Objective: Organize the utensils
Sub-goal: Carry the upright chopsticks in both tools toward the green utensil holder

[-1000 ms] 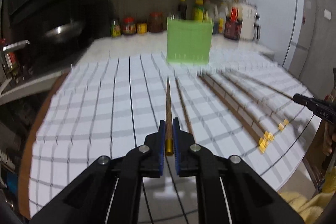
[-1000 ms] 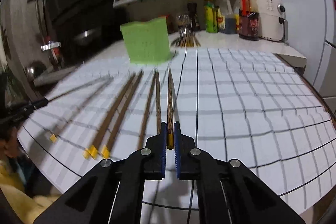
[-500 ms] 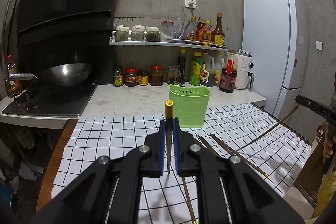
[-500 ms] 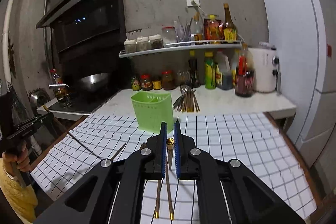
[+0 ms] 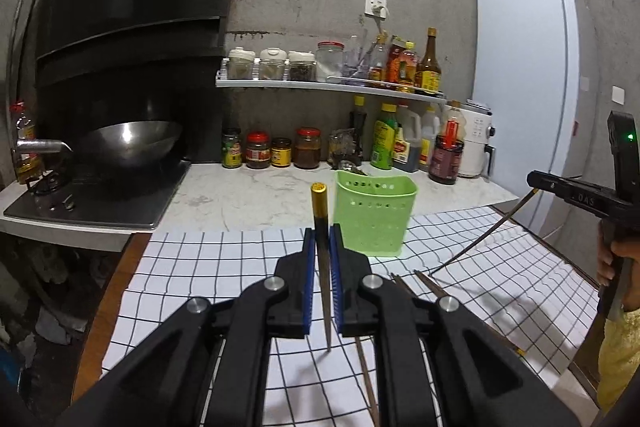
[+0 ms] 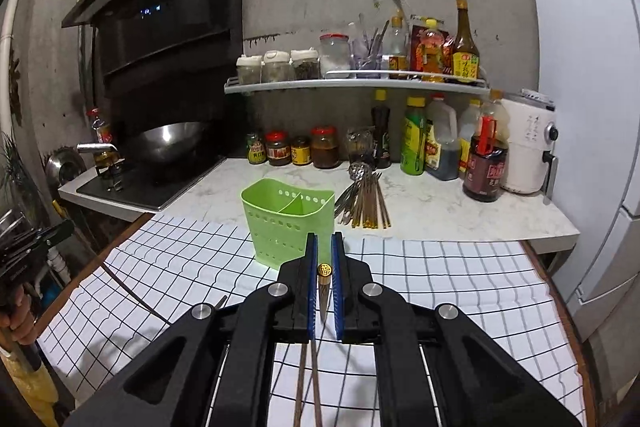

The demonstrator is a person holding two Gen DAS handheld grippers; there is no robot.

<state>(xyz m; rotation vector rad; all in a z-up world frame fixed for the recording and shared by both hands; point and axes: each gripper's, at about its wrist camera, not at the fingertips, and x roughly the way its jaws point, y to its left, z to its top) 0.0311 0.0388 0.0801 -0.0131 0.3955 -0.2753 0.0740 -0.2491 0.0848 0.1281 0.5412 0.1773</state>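
Holding one chopstick [image 5: 322, 267] each, both grippers [image 5: 322, 239] are squeezed tight; the green basket [image 5: 374, 213] stands at one o'clock.

Background, beyond the fingers: a wok [image 5: 130, 143] on a black cooktop [image 5: 96, 199] to the far left, under a dark hood [image 6: 160, 7]. Straight ahead, a wall shelf [image 5: 328, 87] carries jars and bottles; more jars [image 5: 280, 153] and bottles [image 6: 448, 143] line the marble counter [image 5: 248, 199] below. Far right: a white appliance [image 6: 528, 147] and a refrigerator [image 5: 528, 87]. A checked cloth [image 6: 440, 275] lies beneath the fingers.
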